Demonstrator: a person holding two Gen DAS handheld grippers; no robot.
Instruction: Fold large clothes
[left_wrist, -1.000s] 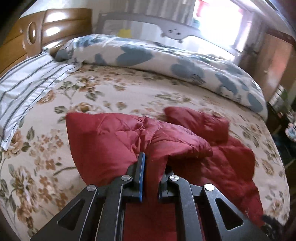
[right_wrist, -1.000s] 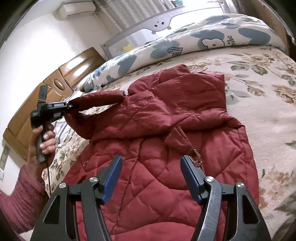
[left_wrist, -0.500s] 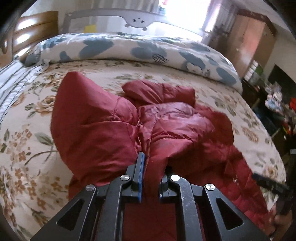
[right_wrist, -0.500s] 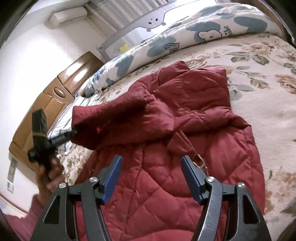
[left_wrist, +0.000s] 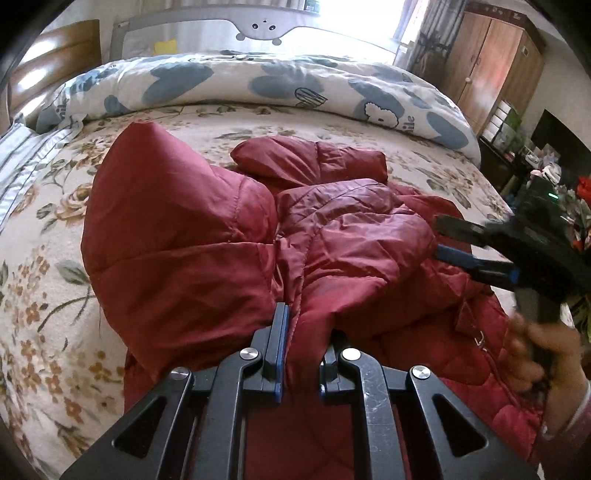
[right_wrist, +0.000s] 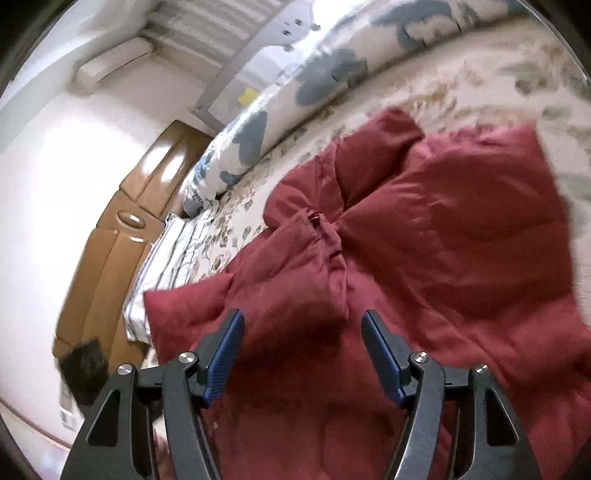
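Observation:
A dark red quilted jacket (left_wrist: 332, 236) lies crumpled on the floral bed sheet (left_wrist: 40, 280). My left gripper (left_wrist: 303, 332) is shut on a bunched fold of the jacket and holds that side over the jacket's body. My right gripper (right_wrist: 303, 339) is open and empty, just above the jacket (right_wrist: 424, 258). The right gripper also shows in the left wrist view (left_wrist: 454, 240), open, at the jacket's right side, held by a hand.
A rolled white and blue duvet (left_wrist: 258, 85) lies along the far side of the bed. A striped pillow (right_wrist: 173, 254) and wooden headboard (right_wrist: 122, 236) are at the head end. A wooden wardrobe (left_wrist: 491, 70) and clutter stand beyond the bed's right edge.
My left gripper has carried the held jacket part to the right, over the body. My right gripper has swung in closer over the jacket, still open.

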